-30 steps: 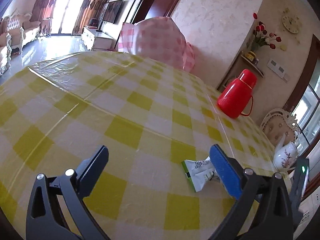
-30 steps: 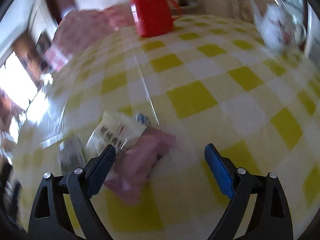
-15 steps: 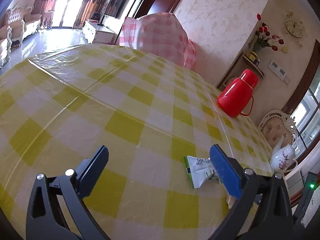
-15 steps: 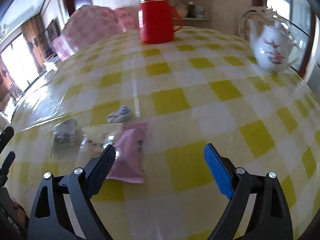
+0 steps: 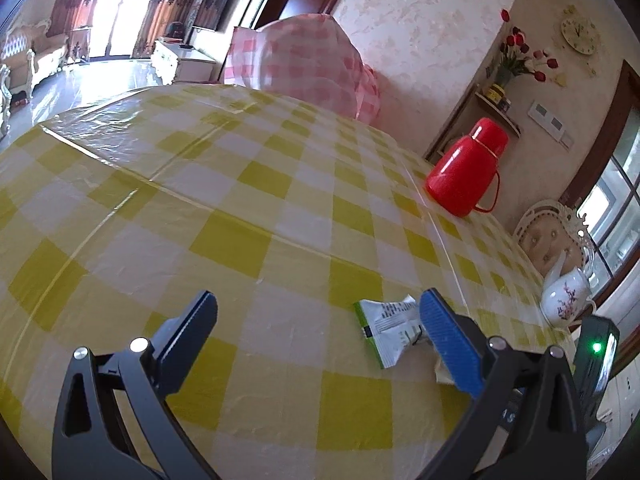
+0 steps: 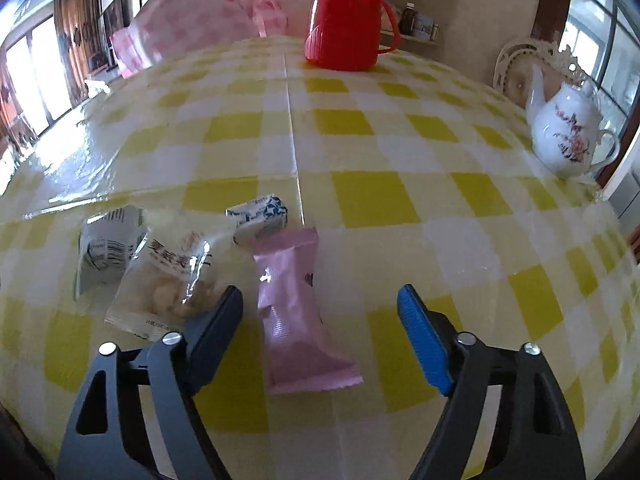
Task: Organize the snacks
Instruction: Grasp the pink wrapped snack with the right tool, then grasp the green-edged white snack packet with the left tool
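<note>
In the right wrist view a pink snack packet lies on the yellow checked table between the fingers of my open right gripper. Left of it lie a clear packet of pale snacks, a white packet with a barcode and a small blue-and-white packet. In the left wrist view a green-and-white packet lies beside the blue right finger of my open, empty left gripper.
A red thermos stands at the far side of the table; it also shows in the left wrist view. A white flowered teapot stands at the right edge. A pink checked cover rises beyond the table.
My right gripper has swung towards the snack packets and come closer; the pink packet now lies between its fingers. My left gripper has barely moved.
</note>
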Available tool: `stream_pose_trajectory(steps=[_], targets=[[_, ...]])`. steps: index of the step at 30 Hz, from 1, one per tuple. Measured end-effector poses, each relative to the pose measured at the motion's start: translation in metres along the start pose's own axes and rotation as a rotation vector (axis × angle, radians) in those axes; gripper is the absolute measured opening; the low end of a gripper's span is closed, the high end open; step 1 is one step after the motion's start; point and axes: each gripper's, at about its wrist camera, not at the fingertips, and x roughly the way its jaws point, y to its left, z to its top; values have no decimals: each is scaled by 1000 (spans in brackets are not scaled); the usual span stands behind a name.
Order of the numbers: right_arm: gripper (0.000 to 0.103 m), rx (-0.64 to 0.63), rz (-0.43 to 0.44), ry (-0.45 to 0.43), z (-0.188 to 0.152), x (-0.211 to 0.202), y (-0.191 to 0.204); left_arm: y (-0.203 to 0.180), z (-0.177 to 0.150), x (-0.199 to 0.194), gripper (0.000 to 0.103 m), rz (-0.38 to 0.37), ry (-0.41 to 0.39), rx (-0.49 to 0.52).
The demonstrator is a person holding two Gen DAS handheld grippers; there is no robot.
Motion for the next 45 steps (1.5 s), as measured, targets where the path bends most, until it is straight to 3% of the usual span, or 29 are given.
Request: stream_pose_trajectory(steps=[1, 2, 10, 16, 20, 22, 23, 25, 28, 32, 36, 38, 44, 45], targets=[[32, 1, 25, -6, -2, -3, -2, -1, 0, 1, 101, -3, 3, 7], [22, -10, 20, -9, -6, -6, -2, -3, -1, 1, 101, -5, 6, 13], [21, 123, 96, -55, -57, -60, -47, -24, -6, 21, 101, -43, 111, 151], [21, 180, 212, -64, -94, -87, -58, -47, -8, 45, 101, 16, 167, 270], [21, 181, 253, -74, -93, -95, -51, -62, 2, 68, 101, 35, 178, 235], [22, 181, 258, -75, -93, -97, -52, -73, 3, 80, 101, 76, 194, 263], [22, 179, 258, -76, -93, -98, -52, -78, 2, 90, 101, 120, 215, 296], [22, 169, 239, -83, -93, -100, -53, -81, -3, 100, 101, 128, 294, 318], [22, 162, 205, -87, -93, -98, -56, -81, -12, 90, 100, 149, 306, 359], [22, 177, 212, -79, -92, -96, -62, -72, -21, 73, 91, 173, 301, 404], [22, 190, 227, -93, -92, -102, -64, -62, -15, 70, 91, 92, 293, 378], [22, 190, 227, -103, -92, -106, -64, -63, -10, 76, 91, 85, 293, 385], [23, 209, 227, -121, -90, -110, -69, -88, -16, 90, 95, 92, 304, 524], [23, 209, 226, -121, -89, -110, -69, -89, -17, 90, 88, 84, 308, 530]])
